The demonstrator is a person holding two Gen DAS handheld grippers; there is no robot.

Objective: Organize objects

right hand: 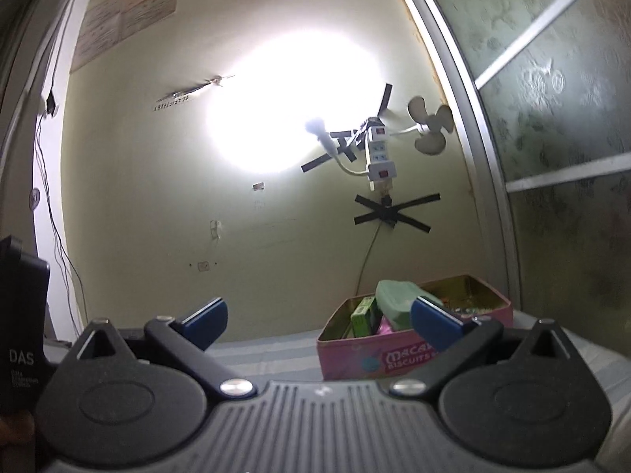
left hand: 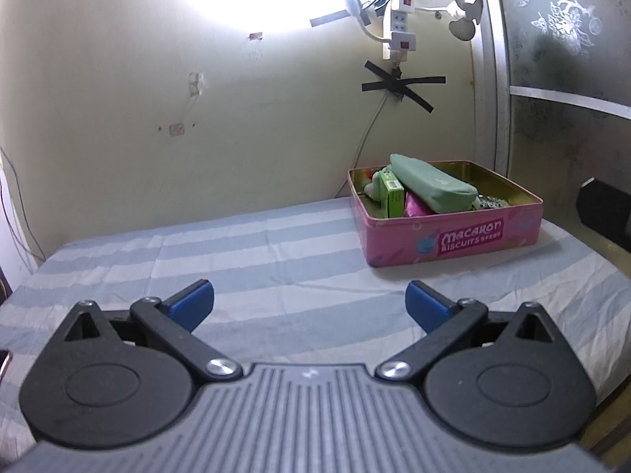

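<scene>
The left gripper (left hand: 309, 305), black-armed with blue finger pads, is hovering over a bed covered in a blue-and-white striped sheet (left hand: 252, 260), its jaws spread wide with nothing between them. The right gripper (right hand: 317, 321), of the same build, is likewise standing wide open and empty, pointing roughly level toward the wall.

The pink rectangular "Macaron Biscuits" tin box (left hand: 453, 238) is sitting on the sheet near the far right corner of the bed, lid off, well ahead of both grippers. Inside it, a pale green soft zip pouch (left hand: 432, 185) is lying tilted across the top of the other contents; beside it a small green carton (left hand: 394, 197) is standing on edge, and a shiny pink packet (left hand: 418, 209) is showing under the pouch. A green soft item at the back left corner is too hidden to identify, possibly a toy.

On the cream wall behind, a white power strip (left hand: 400, 25) is hanging, fixed with strips of black tape (left hand: 398, 84), beside a small white fan (left hand: 467, 13).
</scene>
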